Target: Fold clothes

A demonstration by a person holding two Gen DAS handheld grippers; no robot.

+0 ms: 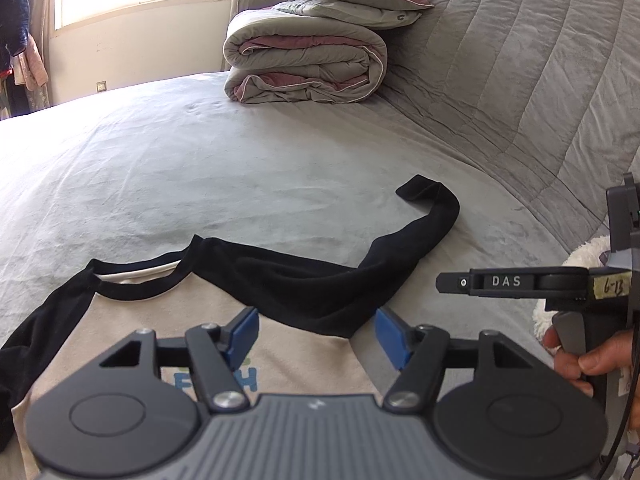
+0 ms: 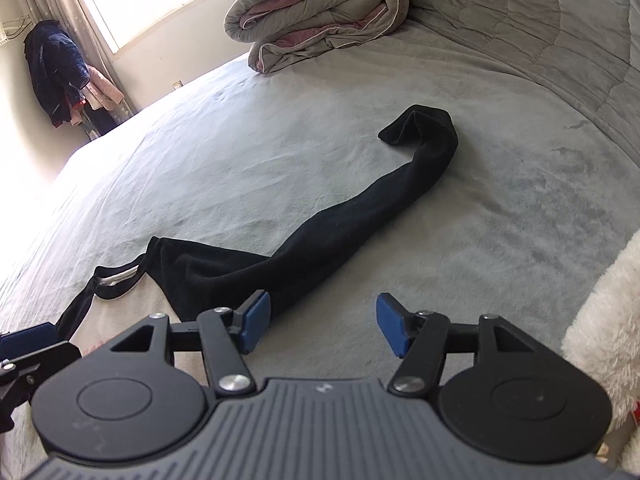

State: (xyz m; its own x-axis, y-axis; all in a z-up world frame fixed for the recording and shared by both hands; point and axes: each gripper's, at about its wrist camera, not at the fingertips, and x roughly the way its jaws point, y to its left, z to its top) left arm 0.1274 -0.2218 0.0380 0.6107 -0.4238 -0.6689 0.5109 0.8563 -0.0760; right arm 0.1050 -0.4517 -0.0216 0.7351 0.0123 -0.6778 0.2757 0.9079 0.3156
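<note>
A beige shirt (image 1: 120, 320) with a black collar and black sleeves lies flat on the grey bed, print side up. Its right sleeve (image 1: 400, 248) stretches away and curls at the cuff; the right wrist view shows that sleeve (image 2: 360, 208) too. My left gripper (image 1: 316, 336) hovers open over the shirt's chest by the sleeve's armpit, nothing between its blue pads. My right gripper (image 2: 320, 324) is open above the sheet just right of the sleeve's base. From the left wrist view the right gripper (image 1: 452, 283) appears side-on at the right edge, held by a hand (image 1: 592, 360).
A folded grey and mauve quilt (image 1: 304, 64) with pillows sits at the bed's far end by a quilted headboard (image 1: 540, 80). A white fluffy thing (image 2: 608, 328) lies at the right edge. Clothes hang near the window (image 2: 60, 68). Bare sheet (image 1: 200, 168) spreads beyond the shirt.
</note>
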